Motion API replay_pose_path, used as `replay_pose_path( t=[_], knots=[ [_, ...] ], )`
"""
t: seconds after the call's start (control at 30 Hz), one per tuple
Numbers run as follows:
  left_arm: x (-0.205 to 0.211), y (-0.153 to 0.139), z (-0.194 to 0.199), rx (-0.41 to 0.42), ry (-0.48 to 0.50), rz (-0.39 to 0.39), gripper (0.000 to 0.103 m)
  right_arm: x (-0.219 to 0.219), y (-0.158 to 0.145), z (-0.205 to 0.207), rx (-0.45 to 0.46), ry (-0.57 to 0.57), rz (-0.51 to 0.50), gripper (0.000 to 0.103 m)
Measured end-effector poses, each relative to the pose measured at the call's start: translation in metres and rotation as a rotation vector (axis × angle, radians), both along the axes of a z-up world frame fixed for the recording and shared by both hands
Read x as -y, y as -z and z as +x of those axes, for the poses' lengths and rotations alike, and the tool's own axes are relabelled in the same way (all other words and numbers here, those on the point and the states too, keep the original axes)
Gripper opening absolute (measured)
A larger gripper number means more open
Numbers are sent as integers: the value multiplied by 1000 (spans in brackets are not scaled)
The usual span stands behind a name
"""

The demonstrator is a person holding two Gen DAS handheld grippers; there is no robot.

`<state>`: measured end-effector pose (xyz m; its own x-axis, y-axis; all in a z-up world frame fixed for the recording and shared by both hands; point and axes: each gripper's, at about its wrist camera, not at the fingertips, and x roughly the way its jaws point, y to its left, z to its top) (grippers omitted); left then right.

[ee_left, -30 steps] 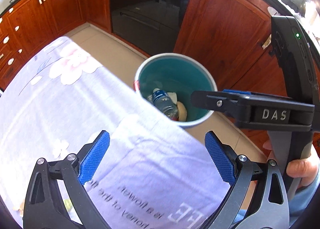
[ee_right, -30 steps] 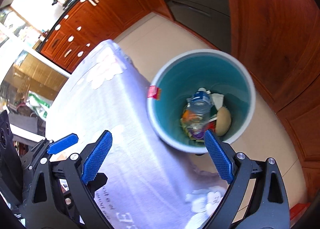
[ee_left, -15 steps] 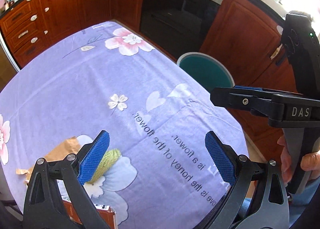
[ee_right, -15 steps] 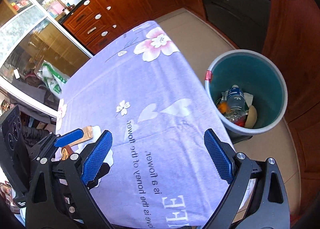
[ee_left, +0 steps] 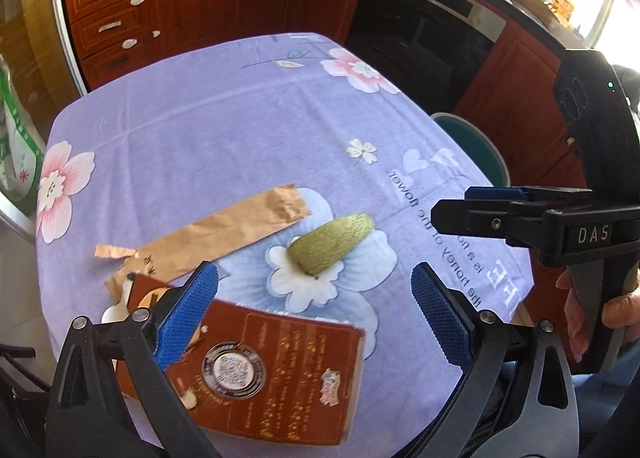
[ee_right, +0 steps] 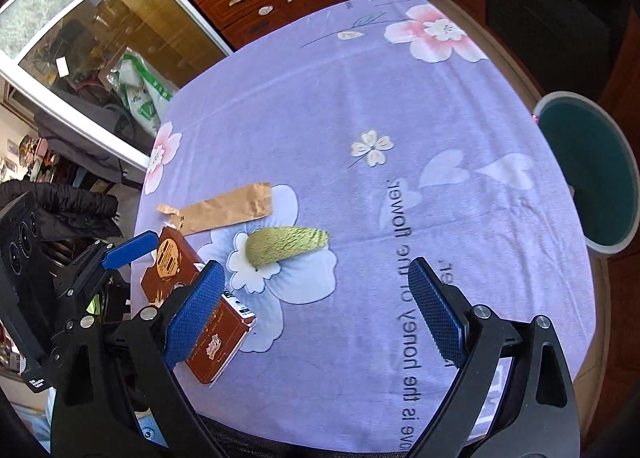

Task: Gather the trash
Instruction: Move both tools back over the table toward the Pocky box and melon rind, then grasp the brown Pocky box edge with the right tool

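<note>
Table (ee_left: 224, 130) under a lilac cloth (ee_right: 400, 98) printed with pink and white flowers, hearts and black lettering. On it, three things near the front-left corner: a torn brown paper strip (ee_left: 224, 236), flat, running diagonally; a green oval rind (ee_left: 330, 244), just right of the strip's far end, lying on a white flower print, apart from the strip; a brown box (ee_left: 276, 374), flat at the near edge, partly over the strip's torn end. Same trio in the right view: strip (ee_right: 226, 208), rind (ee_right: 286, 244), box (ee_right: 192, 298). Rest of cloth bare.
</note>
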<state>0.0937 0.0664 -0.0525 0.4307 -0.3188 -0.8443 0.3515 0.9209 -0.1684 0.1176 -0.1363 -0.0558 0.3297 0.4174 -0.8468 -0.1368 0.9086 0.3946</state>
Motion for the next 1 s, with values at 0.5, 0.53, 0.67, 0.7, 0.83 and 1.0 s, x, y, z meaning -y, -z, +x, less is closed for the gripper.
replay_pose_path(
  t=[0.5, 0.53, 0.67, 0.7, 0.83, 1.0],
  knots=[
    [-87, 35, -47, -117, -129, 21, 97, -95, 37, 48, 27, -266, -152, 46],
    [-88, 37, -49, -120, -131, 30, 97, -94, 39, 49, 17, -263, -147, 46],
    [-102, 44, -55, -140, -155, 19, 97, -102, 37, 44, 9, -285, -119, 46],
    [-106, 46, -55, -149, -163, 10, 97, -106, 35, 41, 10, -302, -110, 46],
    [-113, 52, -57, -158, -182, 0, 97, -132, 32, 26, 13, -393, -94, 39],
    [-116, 58, -60, -155, -199, 27, 94, -151, 44, 14, -31, -448, -92, 25]
  ],
)
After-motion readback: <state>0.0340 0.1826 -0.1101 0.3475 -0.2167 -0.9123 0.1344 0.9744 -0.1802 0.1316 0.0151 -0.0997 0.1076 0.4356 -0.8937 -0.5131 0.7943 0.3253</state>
